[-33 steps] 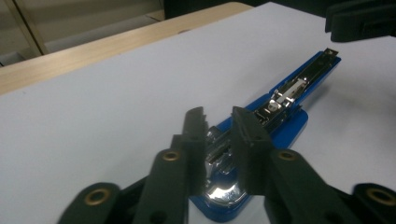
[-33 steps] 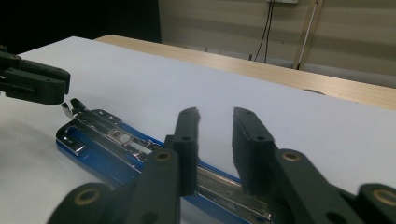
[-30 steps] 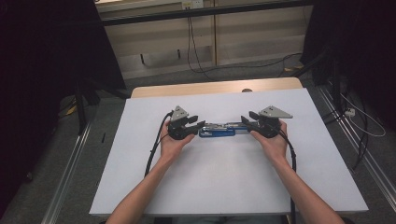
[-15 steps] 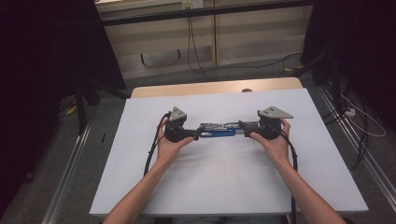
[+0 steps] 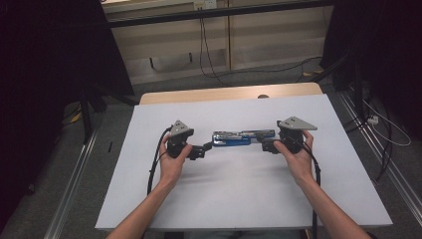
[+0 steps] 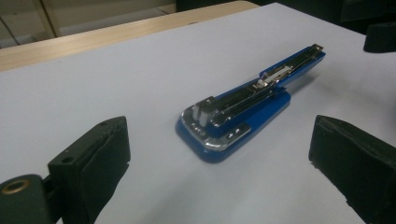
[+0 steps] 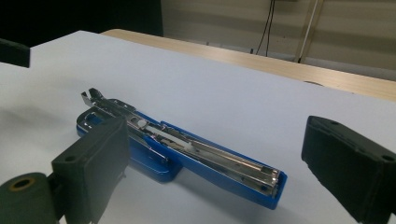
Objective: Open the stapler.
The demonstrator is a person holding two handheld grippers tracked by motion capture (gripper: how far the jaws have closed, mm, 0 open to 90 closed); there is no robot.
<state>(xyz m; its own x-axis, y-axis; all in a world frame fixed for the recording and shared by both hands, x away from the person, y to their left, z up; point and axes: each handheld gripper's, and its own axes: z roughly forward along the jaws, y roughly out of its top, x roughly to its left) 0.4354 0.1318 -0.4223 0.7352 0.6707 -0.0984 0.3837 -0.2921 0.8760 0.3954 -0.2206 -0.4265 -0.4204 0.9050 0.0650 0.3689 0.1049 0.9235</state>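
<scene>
- Two grippers flanked one blue stapler (image 5: 243, 138), which lay flat on the white desk (image 5: 239, 199) with its long axis running straight from one pair of jaws to the other.
- Left gripper (image 5: 201, 150): its jaws stood wide apart and had just been opening, with nothing between the pads. In the left gripper view the stapler (image 6: 247, 105) lay ahead of the jaws and clear of them, its rounded blue end nearest and its body running away toward the far right.
- Right gripper (image 5: 267, 145): its jaws were also apart and had just been opening, gripping nothing. In the right gripper view the stapler (image 7: 180, 149) lay just ahead, its open metal end close in front of the jaws and nearer the left pad than the right; whether that pad brushed the blue body I could not tell, since the pad overlapped it in the picture.
- Nearness: from the high view, the right gripper looked closer to its end of the stapler than the left gripper did to the other end, where a strip of bare desk showed.
- Judgement: any fresh grip would probably turn on that end-on alignment, since each pair of jaws faced a narrow end and would close across the stapler's width.
</scene>
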